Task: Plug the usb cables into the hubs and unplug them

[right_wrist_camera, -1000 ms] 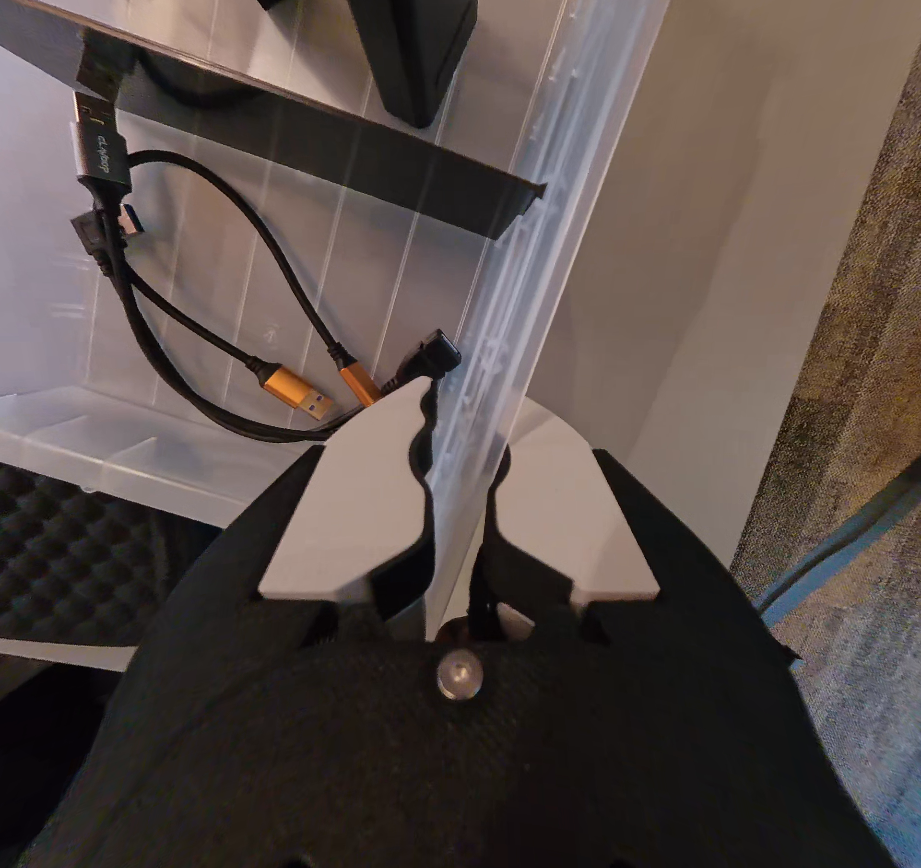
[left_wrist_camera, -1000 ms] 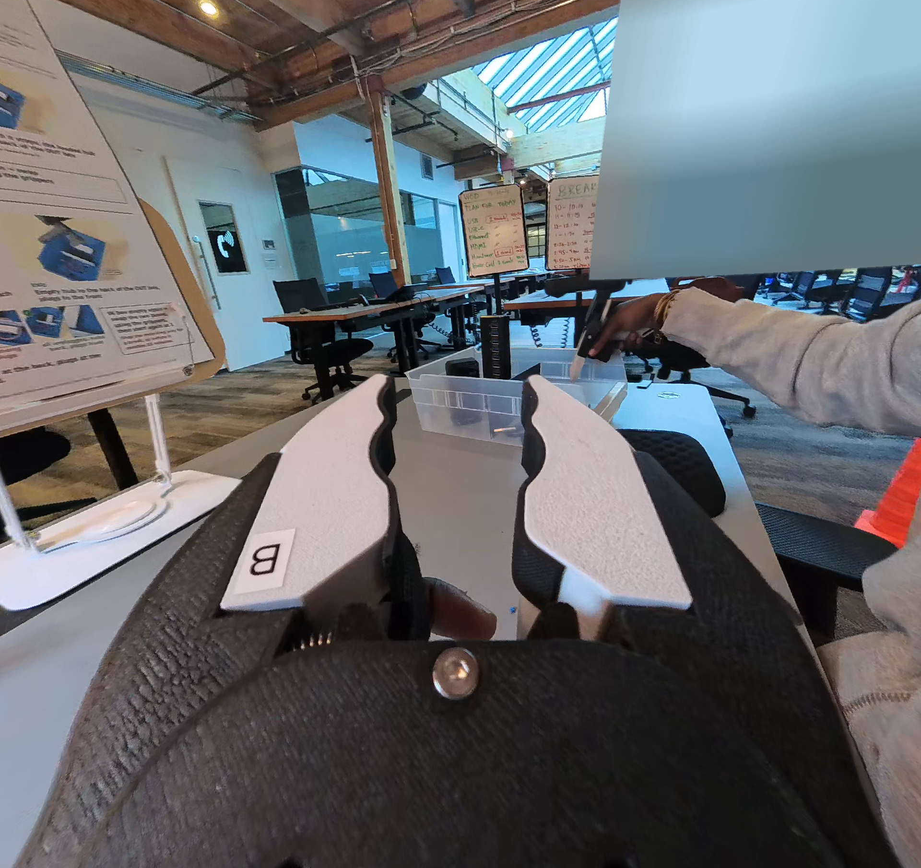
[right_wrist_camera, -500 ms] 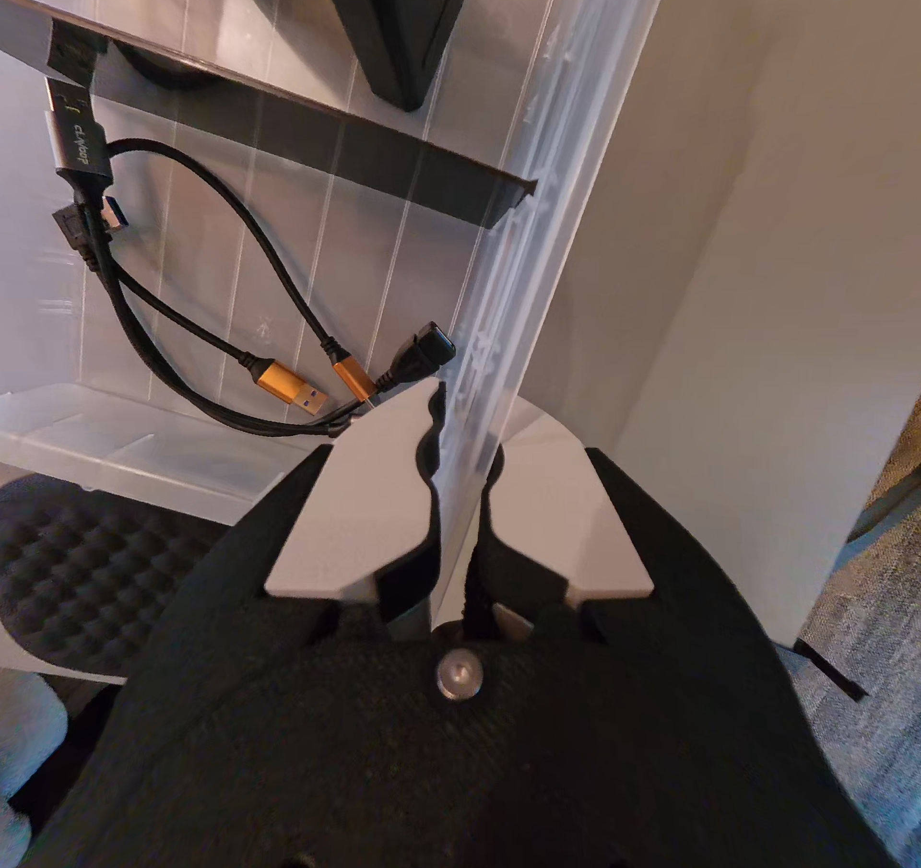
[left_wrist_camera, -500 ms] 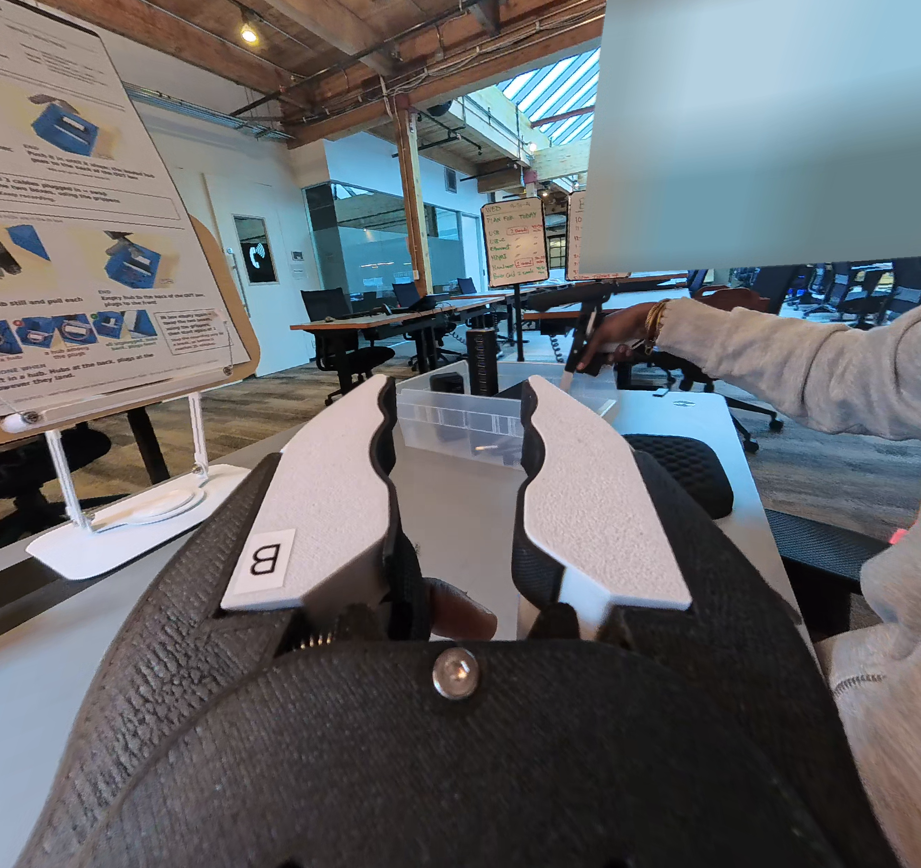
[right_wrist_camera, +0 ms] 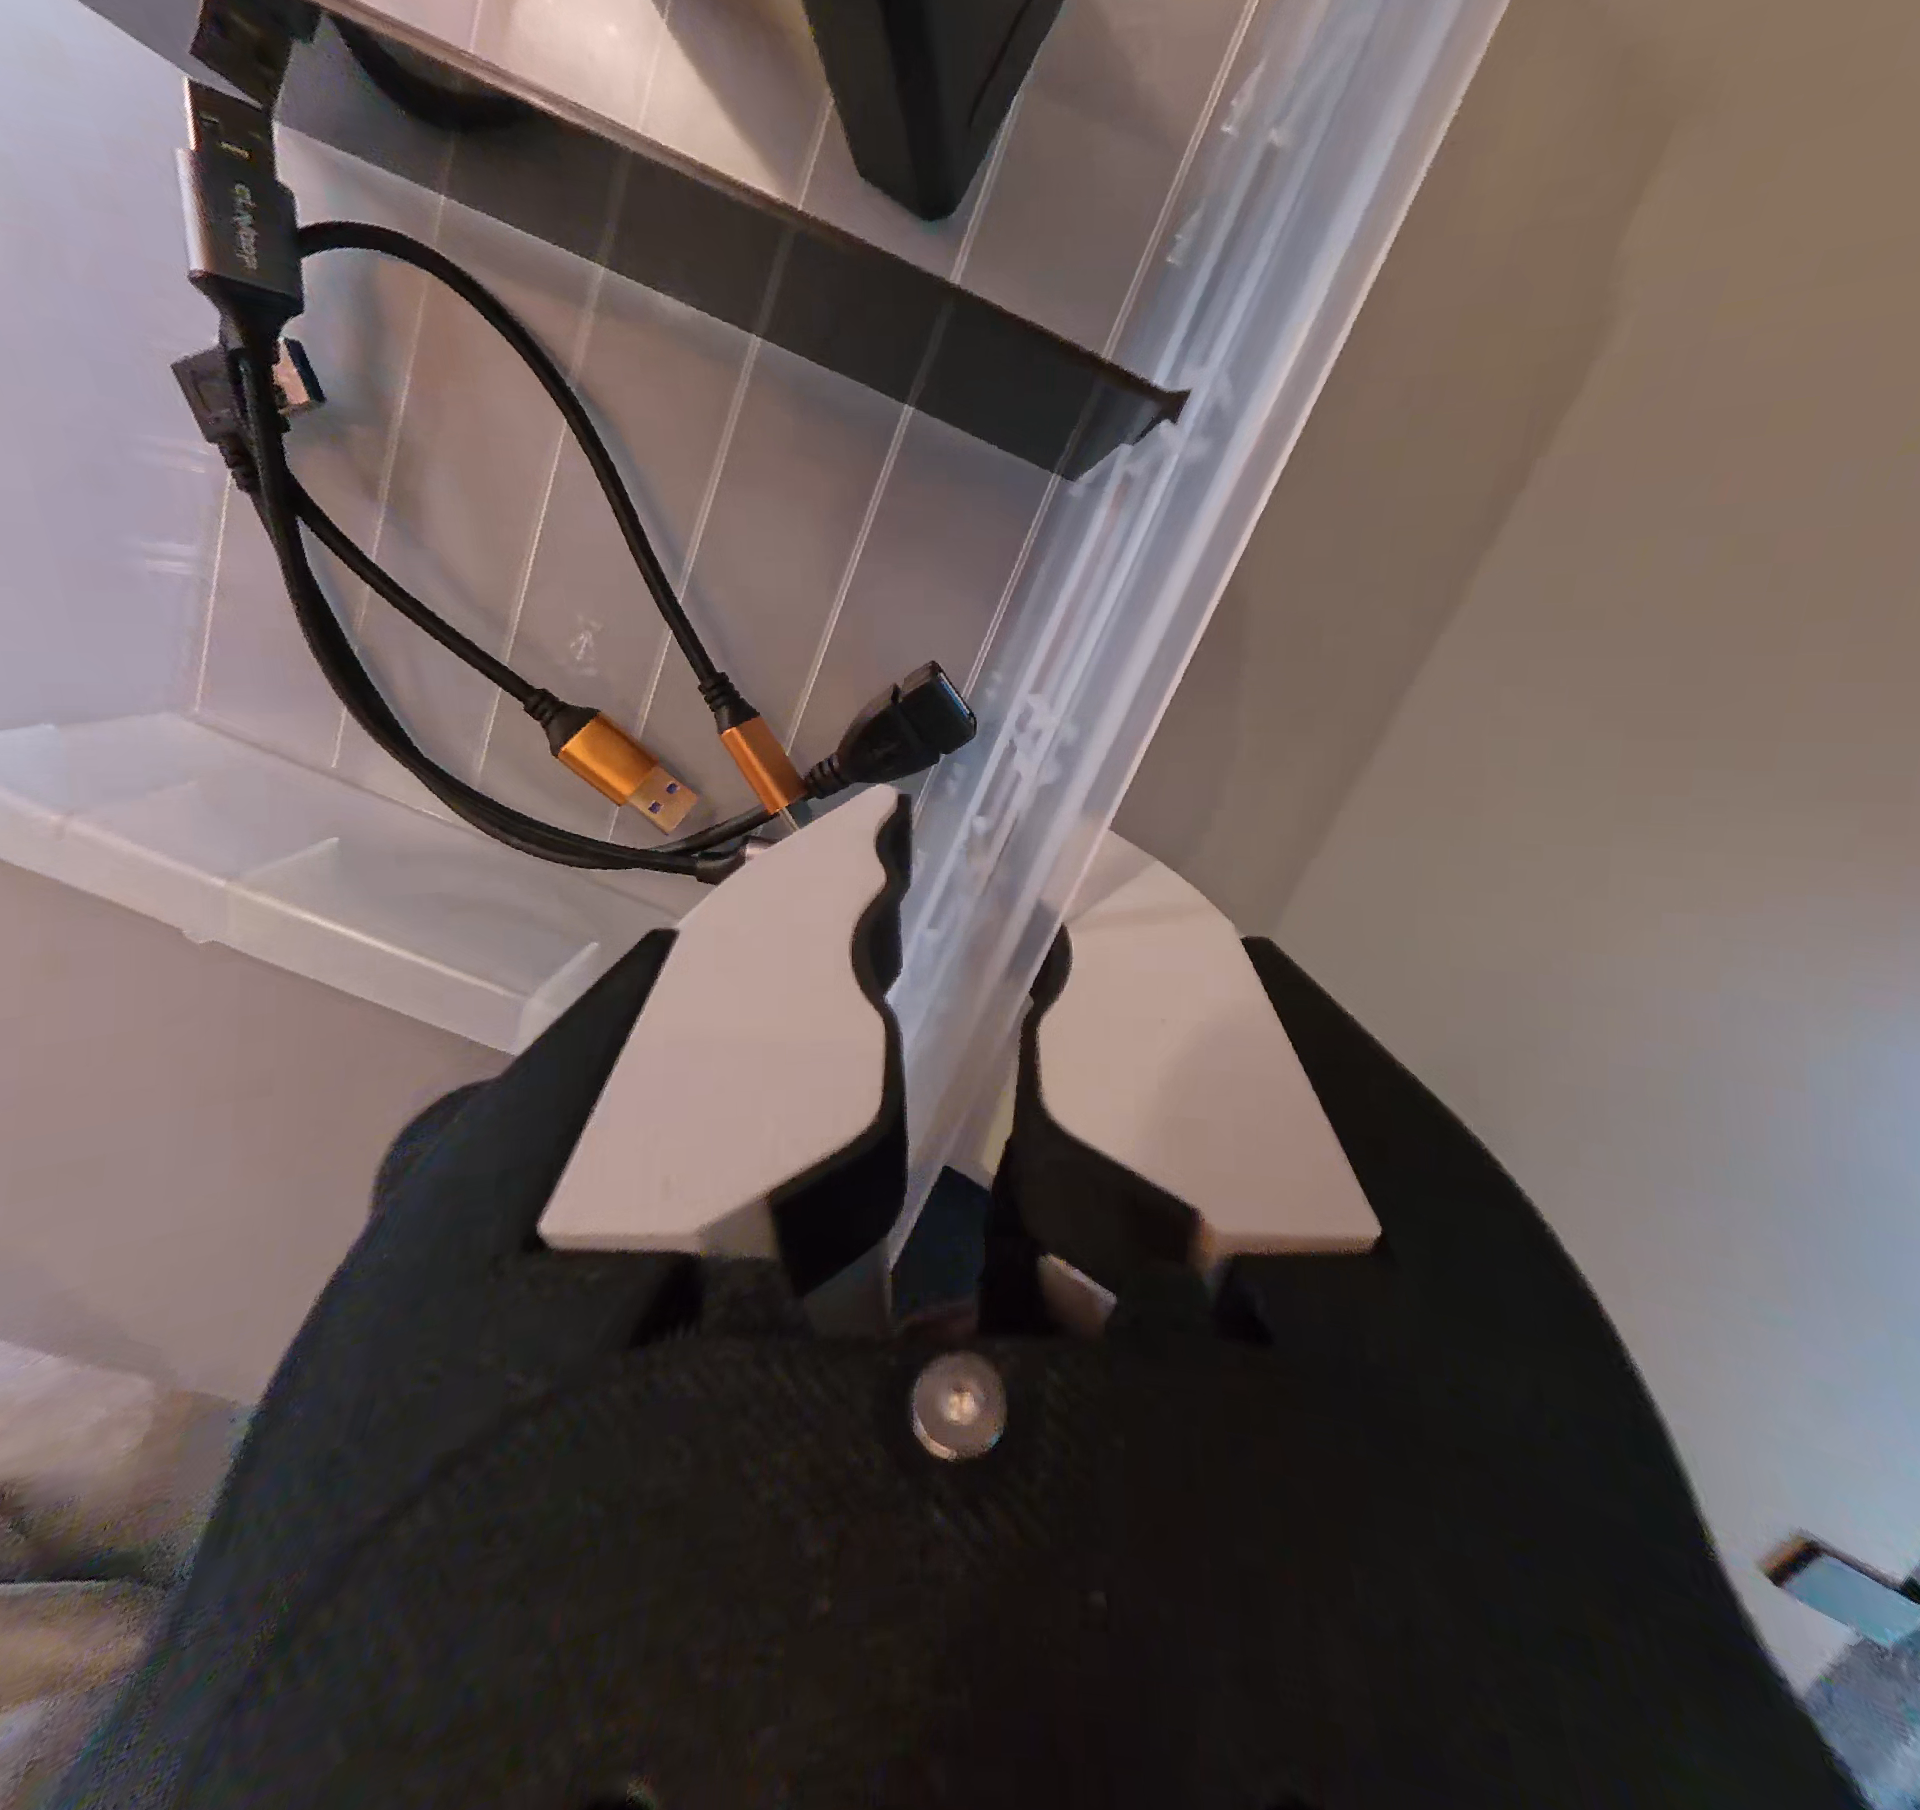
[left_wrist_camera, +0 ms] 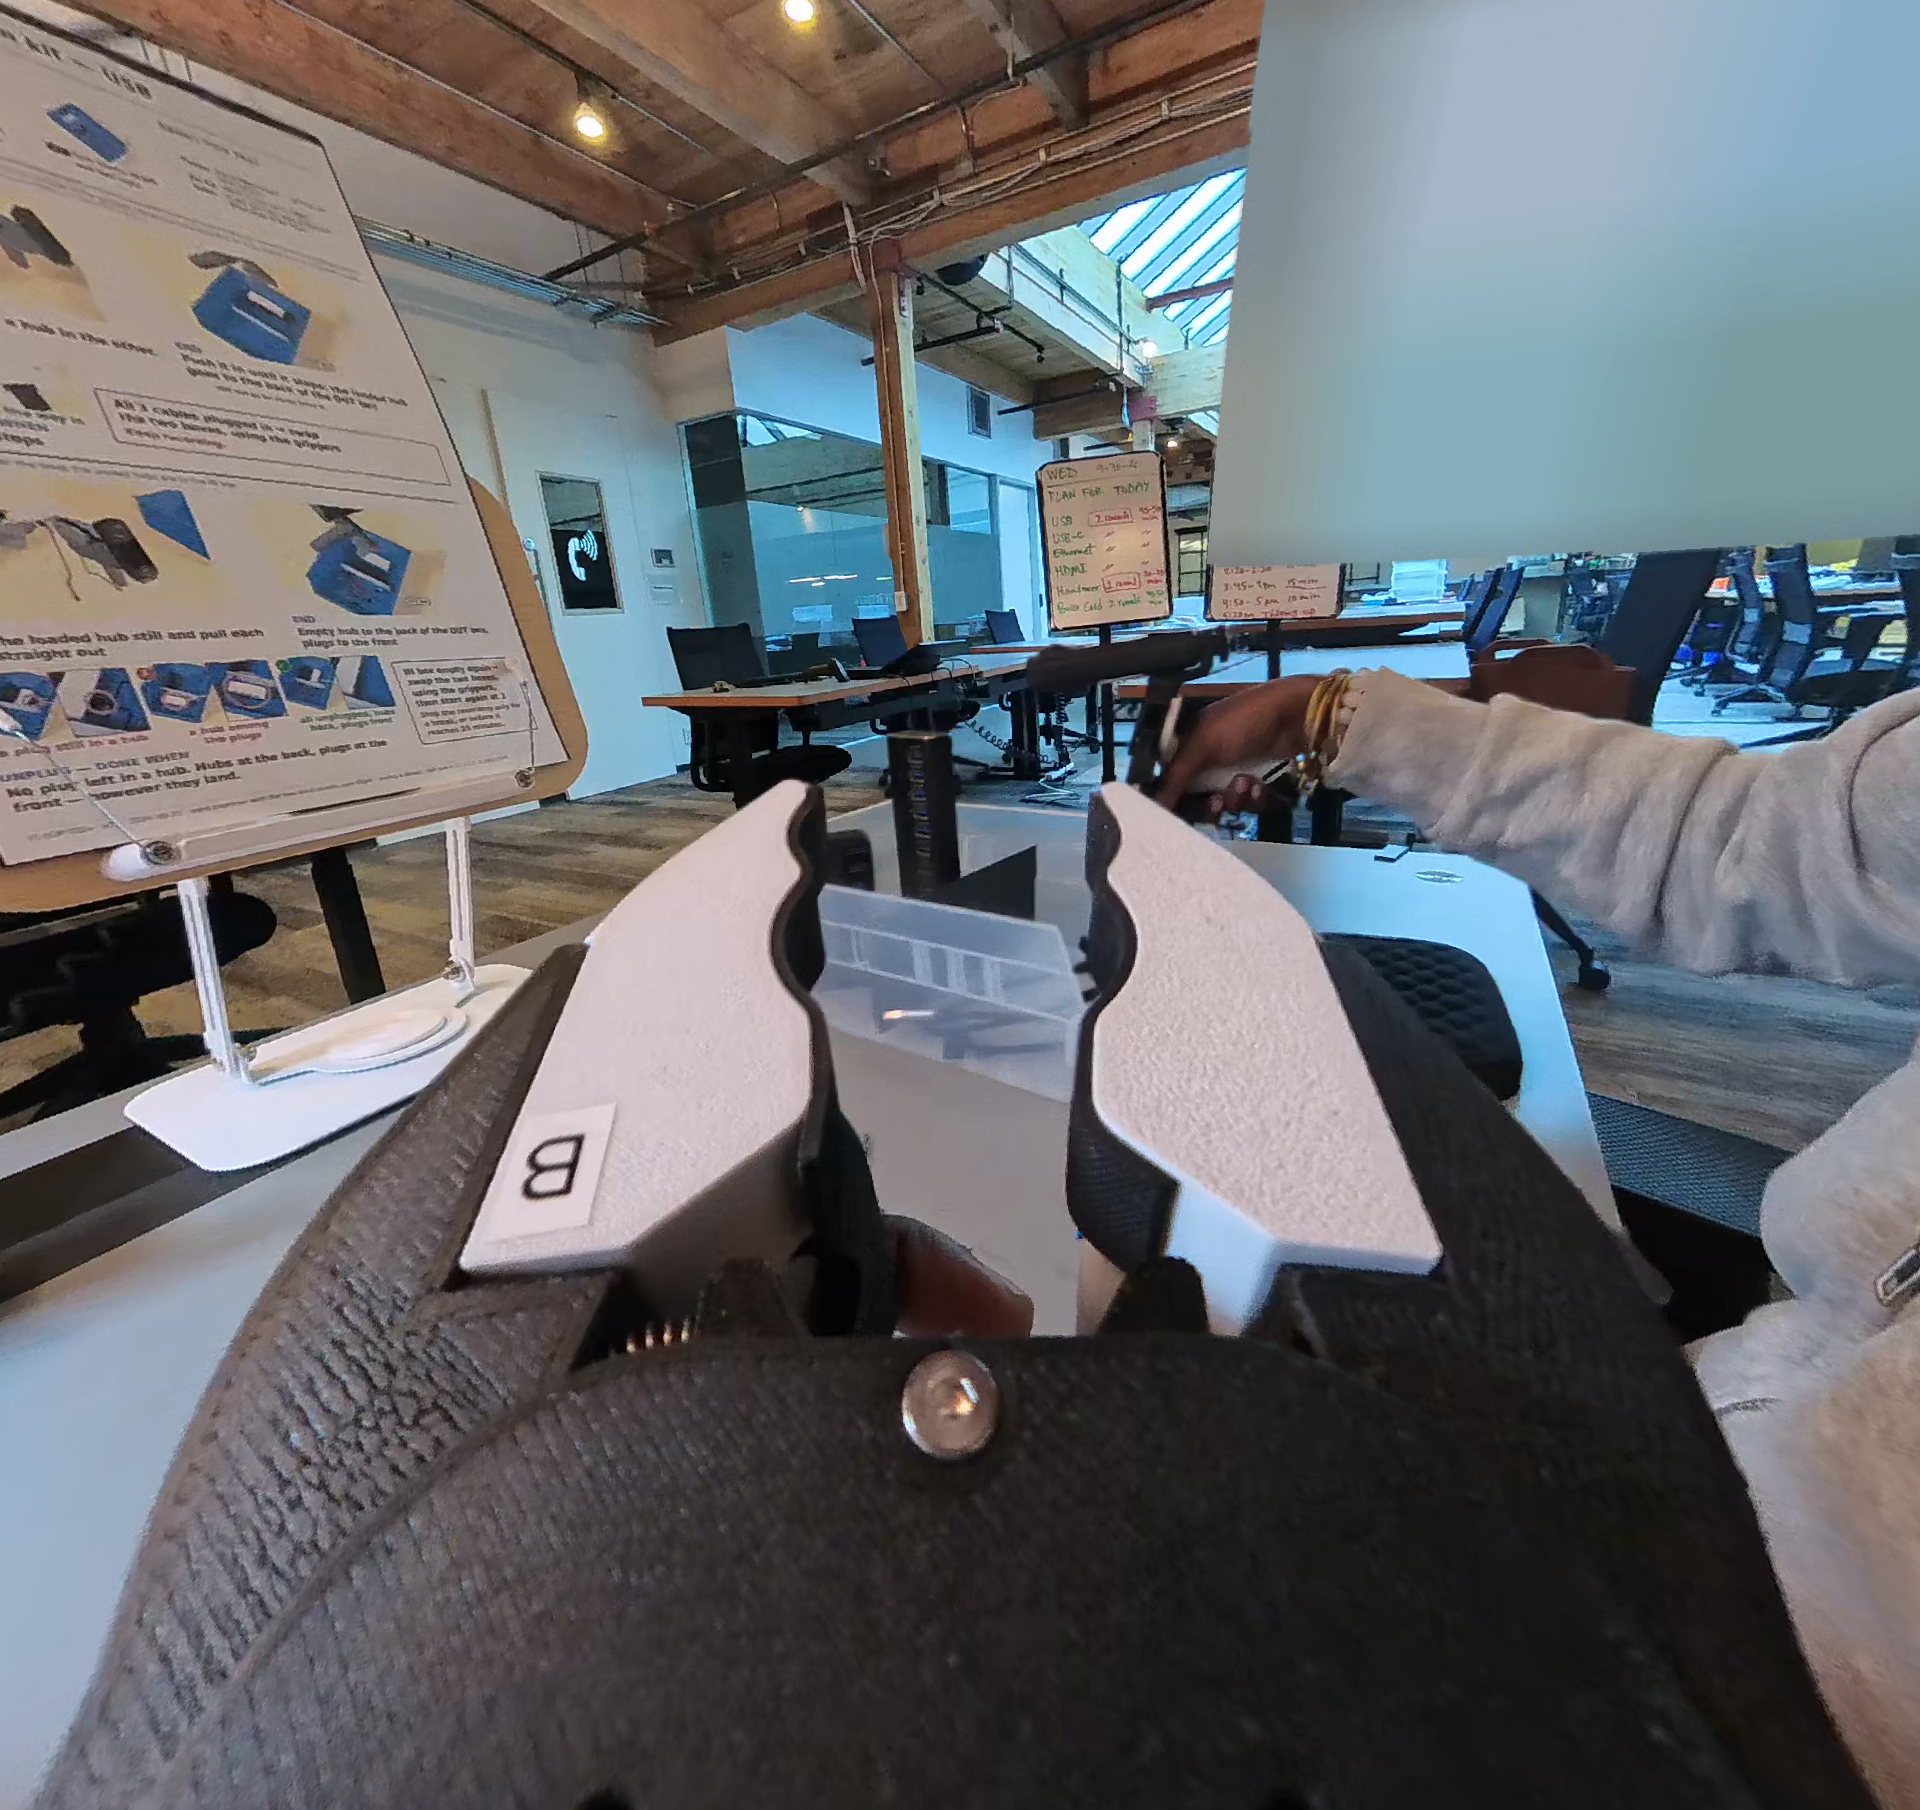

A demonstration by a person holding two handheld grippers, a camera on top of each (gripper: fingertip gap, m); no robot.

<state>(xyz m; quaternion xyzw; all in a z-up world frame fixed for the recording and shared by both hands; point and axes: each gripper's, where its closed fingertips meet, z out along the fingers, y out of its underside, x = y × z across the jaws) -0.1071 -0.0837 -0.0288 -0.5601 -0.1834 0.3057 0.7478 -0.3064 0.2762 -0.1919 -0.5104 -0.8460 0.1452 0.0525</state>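
Note:
A clear plastic bin (right_wrist_camera: pixel 1195 410) stands on the table, split by a black divider (right_wrist_camera: pixel 727 233). In its near part lie black USB cables with two orange plugs (right_wrist_camera: pixel 623 768), a black plug (right_wrist_camera: pixel 914 721) and a grey plug (right_wrist_camera: pixel 244 202). A black hub (right_wrist_camera: pixel 935 46) stands beyond the divider. My right gripper (right_wrist_camera: pixel 987 856) is shut on the bin's right wall, one finger on each side. My left gripper (left_wrist_camera: pixel 951 825) is open and empty. It hovers low over the table, with the bin (left_wrist_camera: pixel 935 950) and the tall black hub (left_wrist_camera: pixel 923 804) showing between its fingers.
A board with pictures on a white stand (left_wrist_camera: pixel 208 513) is at the left of the white table (left_wrist_camera: pixel 1455 929). A black foam pad (left_wrist_camera: pixel 1444 1012) lies right of the bin. A grey sleeve (left_wrist_camera: pixel 1558 825) reaches across from the right. Desks, chairs and whiteboards are behind.
The bin, held by my right gripper, has slid across the table toward my left gripper. The left wrist view has tilted up and turned left; its jaws stay open.

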